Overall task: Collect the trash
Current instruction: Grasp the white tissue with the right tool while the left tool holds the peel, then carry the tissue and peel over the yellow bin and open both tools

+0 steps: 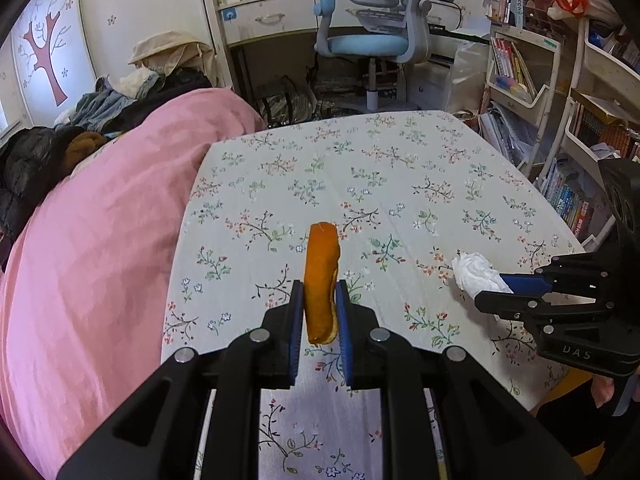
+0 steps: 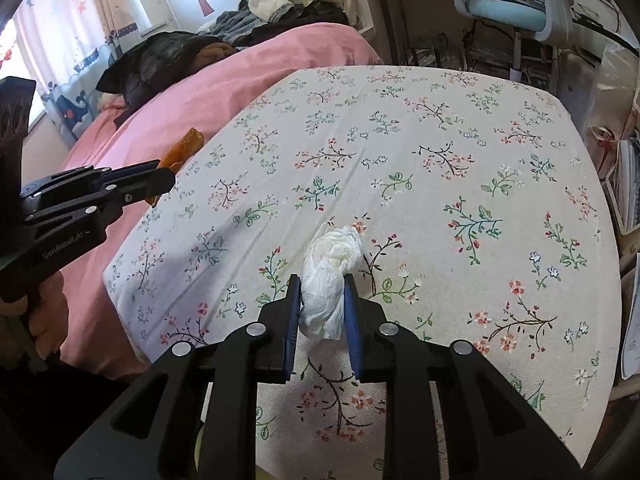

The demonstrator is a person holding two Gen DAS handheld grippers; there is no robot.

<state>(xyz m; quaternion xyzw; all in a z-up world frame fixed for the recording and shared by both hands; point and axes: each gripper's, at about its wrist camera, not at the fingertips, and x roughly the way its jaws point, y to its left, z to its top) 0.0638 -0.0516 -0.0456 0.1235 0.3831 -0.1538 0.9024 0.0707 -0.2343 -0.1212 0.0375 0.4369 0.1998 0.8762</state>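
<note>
My left gripper (image 1: 319, 285) is shut on a curved orange peel (image 1: 320, 276) and holds it upright above the floral tablecloth (image 1: 360, 184). The peel (image 2: 182, 152) and the left gripper (image 2: 160, 178) also show at the left of the right wrist view, over the table's left edge. My right gripper (image 2: 322, 280) is shut on a crumpled white tissue (image 2: 330, 276) above the cloth (image 2: 440, 160). In the left wrist view the right gripper (image 1: 494, 290) and the tissue (image 1: 476, 272) are at the right.
A bed with a pink quilt (image 1: 92, 240) lies along the table's left side, with piled clothes (image 1: 104, 108) on it. A blue desk chair (image 1: 372, 36) and desk stand beyond the table. Bookshelves (image 1: 560, 120) crowd the right side.
</note>
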